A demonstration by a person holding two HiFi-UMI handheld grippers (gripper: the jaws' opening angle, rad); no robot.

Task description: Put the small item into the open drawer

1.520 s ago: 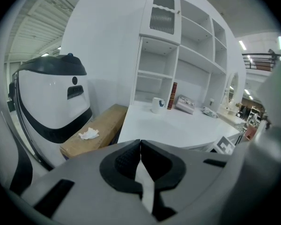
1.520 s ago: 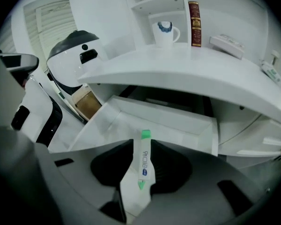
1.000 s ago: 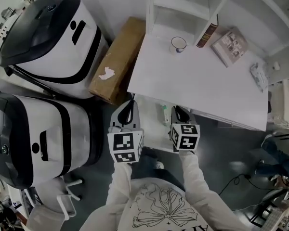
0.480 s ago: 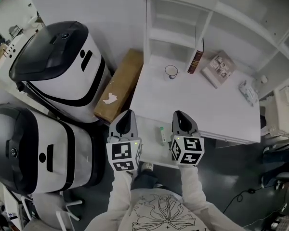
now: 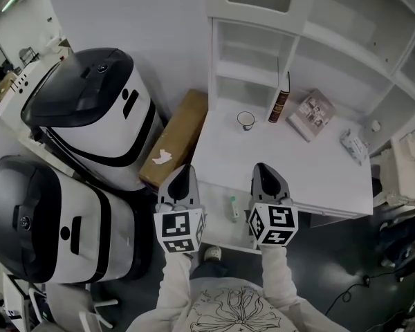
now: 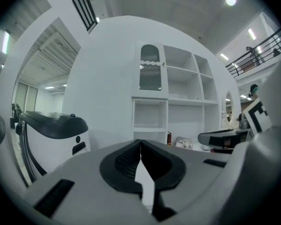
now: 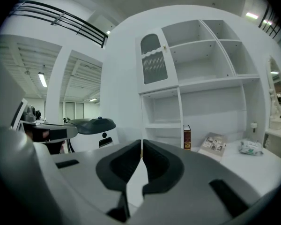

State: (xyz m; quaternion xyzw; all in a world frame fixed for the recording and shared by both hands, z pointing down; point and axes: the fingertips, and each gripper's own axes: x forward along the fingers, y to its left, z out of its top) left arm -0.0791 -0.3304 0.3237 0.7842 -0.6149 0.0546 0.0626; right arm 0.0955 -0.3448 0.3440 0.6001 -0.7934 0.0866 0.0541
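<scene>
A small white tube with a green end (image 5: 233,208) lies in the open white drawer (image 5: 218,221), which is pulled out under the desk's front edge. My left gripper (image 5: 185,169) hovers over the drawer's left side, left of the tube. My right gripper (image 5: 261,167) hovers over the drawer's right side. In the left gripper view, the left gripper (image 6: 140,142) has its jaws shut with nothing between them. The right gripper (image 7: 141,142) looks the same in the right gripper view. Both point level towards the shelf unit.
On the white desk (image 5: 297,171) stand a mug (image 5: 245,120), an upright book (image 5: 278,99), a booklet (image 5: 311,115) and a packet (image 5: 354,146). A cardboard box (image 5: 174,138) leans at the desk's left. Two large black-and-white machines (image 5: 90,109) (image 5: 48,220) fill the left side.
The head view has pulled back and tilted up, so more of the shelf unit shows. Both grippers stay side by side over the drawer. The tube has not moved in the drawer.
</scene>
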